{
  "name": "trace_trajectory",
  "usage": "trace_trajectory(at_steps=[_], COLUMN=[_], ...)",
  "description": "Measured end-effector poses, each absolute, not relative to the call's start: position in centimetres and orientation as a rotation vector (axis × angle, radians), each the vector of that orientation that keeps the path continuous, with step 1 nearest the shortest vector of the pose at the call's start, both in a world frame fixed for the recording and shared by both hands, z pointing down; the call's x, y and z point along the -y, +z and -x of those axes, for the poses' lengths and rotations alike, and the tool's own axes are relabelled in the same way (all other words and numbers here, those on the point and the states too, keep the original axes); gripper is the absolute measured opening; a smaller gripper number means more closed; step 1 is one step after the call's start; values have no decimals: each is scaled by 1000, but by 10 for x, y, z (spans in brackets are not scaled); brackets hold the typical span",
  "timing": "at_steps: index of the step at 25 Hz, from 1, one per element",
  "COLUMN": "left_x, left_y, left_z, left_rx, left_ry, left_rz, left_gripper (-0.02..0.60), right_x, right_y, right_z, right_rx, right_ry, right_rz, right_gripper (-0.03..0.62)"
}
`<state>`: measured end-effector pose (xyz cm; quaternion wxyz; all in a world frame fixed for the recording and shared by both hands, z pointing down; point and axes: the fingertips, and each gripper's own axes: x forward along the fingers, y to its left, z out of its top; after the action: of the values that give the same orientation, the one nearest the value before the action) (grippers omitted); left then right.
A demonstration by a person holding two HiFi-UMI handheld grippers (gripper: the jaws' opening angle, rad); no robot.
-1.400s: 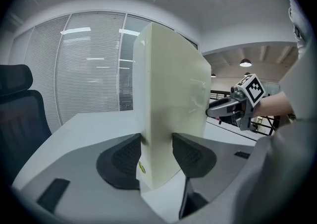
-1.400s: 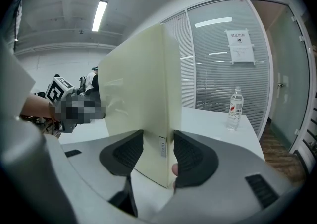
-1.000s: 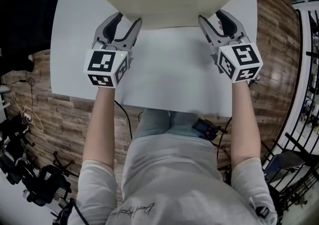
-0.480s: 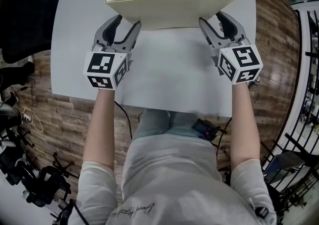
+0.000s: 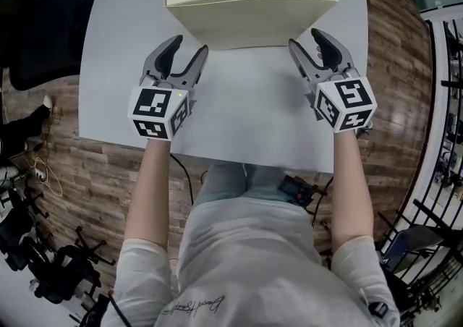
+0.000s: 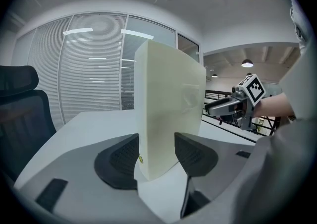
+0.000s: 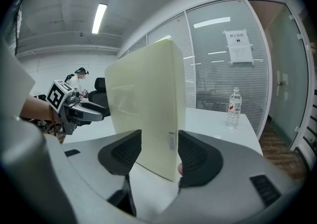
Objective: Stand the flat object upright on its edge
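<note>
A thick cream slab [image 5: 249, 18] stands upright on its long edge at the far half of the white table [image 5: 246, 108]. My left gripper [image 5: 189, 47] is at its near left corner and my right gripper [image 5: 307, 38] at its near right corner. Both are open, fingertips close to the slab's front face. In the left gripper view the slab [image 6: 168, 109] rises just beyond the spread pads of the left gripper [image 6: 156, 153], a corner facing me. In the right gripper view the slab [image 7: 143, 114] likewise stands past the right gripper [image 7: 159, 151]. Neither pair of pads presses on it.
A black office chair [image 5: 43, 22] stands left of the table, also in the left gripper view [image 6: 22, 114]. A clear water bottle [image 7: 234, 107] stands on the table's far right part. Wooden floor and cables lie around the table. The person's body is at the near edge.
The slab stays upright. Both grippers' fingertips overlapped its lower corners a second ago and now sit just short of them; the head camera has also shifted a little.
</note>
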<state>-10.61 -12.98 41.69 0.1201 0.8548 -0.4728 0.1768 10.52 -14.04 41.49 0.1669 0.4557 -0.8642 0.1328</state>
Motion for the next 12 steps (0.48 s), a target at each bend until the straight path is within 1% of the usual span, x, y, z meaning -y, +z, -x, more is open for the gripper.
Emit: trace_trajectory(at_steps=[7, 11, 12], left_x=[108, 95, 93], left_y=[423, 421, 420], left_z=[105, 105, 105], left_rx=[1328, 1309, 1306], left_ry=[521, 550, 555], left_rz=[-2488, -2505, -2506], left_gripper=[235, 191, 170], right_x=[117, 100, 95], right_y=[416, 410, 408], right_z=[-96, -90, -90], right_rx=[2452, 2464, 2467], right_ry=[393, 383, 384], right_rz=[-1282, -1220, -1216], right_gripper=[224, 179, 163])
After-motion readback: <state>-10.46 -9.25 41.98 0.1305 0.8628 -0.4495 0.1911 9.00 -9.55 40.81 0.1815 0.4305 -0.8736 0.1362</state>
